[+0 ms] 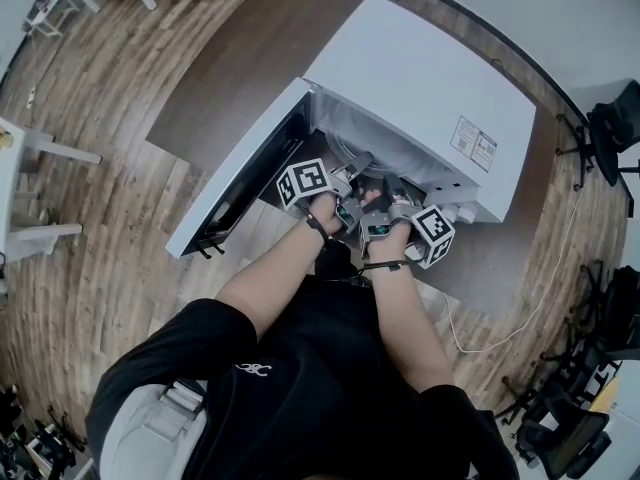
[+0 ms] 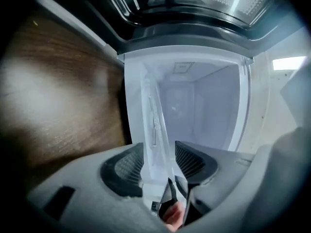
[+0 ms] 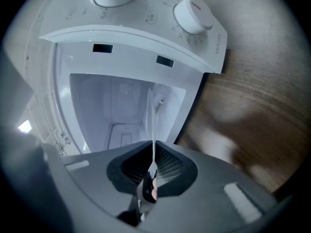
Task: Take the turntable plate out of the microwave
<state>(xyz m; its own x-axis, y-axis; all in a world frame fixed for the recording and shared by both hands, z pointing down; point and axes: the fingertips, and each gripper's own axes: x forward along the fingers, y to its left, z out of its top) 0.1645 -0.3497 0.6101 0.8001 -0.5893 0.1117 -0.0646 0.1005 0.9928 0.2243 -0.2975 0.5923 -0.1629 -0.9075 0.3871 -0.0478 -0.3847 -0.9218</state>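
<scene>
The white microwave lies on a wooden table with its door swung open, and both grippers are at its opening. The clear glass turntable plate stands on edge in front of the cavity. My left gripper has its jaws wide, and the plate's thick rim fills the gap between the pads. The plate shows as a thin edge-on line in the right gripper view. My right gripper is shut on that edge. In the head view the left gripper and right gripper sit side by side.
The control knob is on the microwave's front panel. The brown table top extends to the left of the door. A white cord trails off the table's right side. Office chairs stand at the right, white furniture at the left.
</scene>
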